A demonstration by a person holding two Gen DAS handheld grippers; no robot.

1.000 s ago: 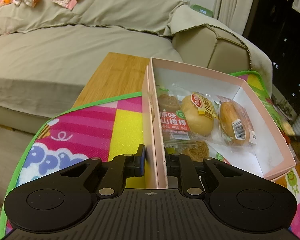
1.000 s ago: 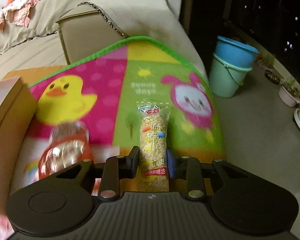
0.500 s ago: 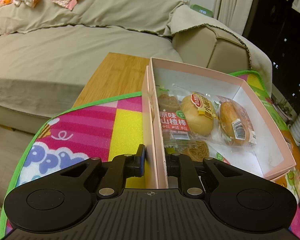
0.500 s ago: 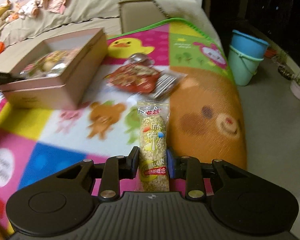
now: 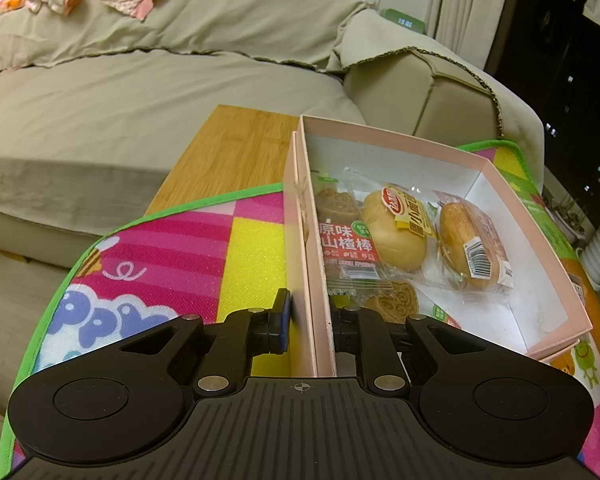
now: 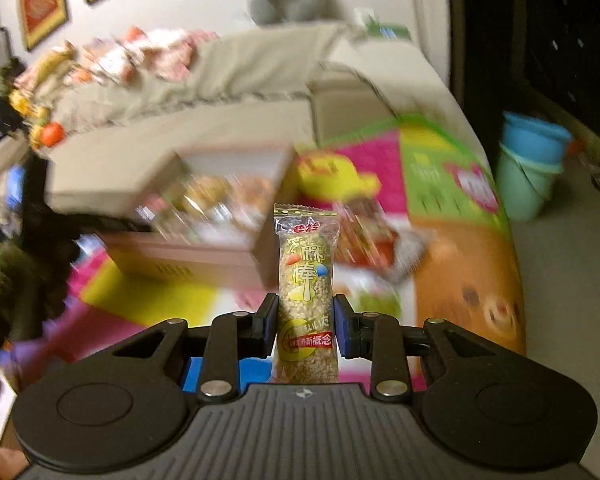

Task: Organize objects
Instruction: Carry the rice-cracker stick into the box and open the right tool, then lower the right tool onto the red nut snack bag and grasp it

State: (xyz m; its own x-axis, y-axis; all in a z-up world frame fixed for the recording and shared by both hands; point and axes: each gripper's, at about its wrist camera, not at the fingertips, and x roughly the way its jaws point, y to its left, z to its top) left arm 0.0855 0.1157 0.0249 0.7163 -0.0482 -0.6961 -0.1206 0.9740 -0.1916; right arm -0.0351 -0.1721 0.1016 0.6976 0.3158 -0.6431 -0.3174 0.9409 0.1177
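Two grippers share the work: the left gripper (image 5: 306, 330) clamps its jaws on the pink box's (image 5: 496, 168) near wall to steady it, while the right gripper (image 6: 306, 328) grips a snack bar (image 6: 306, 292), upright, just in front of that box for packing.

The near side wall of a pink box (image 5: 496, 168) is clamped between the jaws of the left gripper (image 5: 309, 320), one pad outside the wall and one inside. Ahead of the jaws and to their right, inside the box, a red-labelled hawthorn snack pack (image 5: 346, 240) is seen against that wall, with two wrapped buns (image 5: 394, 228) beside it, further right. A colourful play mat (image 5: 160, 264) is spread under the box, left of the jaws. Beyond it, a wooden table top (image 5: 236, 148) and a covered sofa (image 5: 140, 92) are seen.
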